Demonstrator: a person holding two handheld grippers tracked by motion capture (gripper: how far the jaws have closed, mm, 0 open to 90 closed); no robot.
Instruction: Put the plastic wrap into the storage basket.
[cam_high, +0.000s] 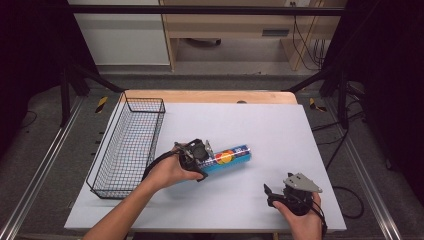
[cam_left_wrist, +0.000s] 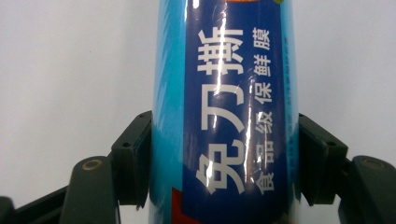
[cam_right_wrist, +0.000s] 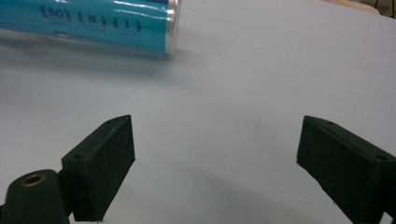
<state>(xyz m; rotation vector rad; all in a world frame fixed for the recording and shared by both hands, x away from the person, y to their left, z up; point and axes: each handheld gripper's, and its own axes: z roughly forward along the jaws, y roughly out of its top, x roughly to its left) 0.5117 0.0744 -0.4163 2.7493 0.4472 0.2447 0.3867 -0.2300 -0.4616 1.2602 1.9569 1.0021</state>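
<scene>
Roll (cam_left_wrist: 224, 112) clamped within left gripper (cam_left_wrist: 224, 161)

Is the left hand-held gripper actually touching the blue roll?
Touching. In the left gripper view, both pads of the left hand-held gripper press flat against the sides of the blue roll, with no gap on either side.

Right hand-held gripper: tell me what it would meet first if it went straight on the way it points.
The right hand-held gripper, jaws open, points low across the bare grey table mat. Straight ahead looks free; the blue roll lies off to the upper left in its view, though depth is unclear.
</scene>
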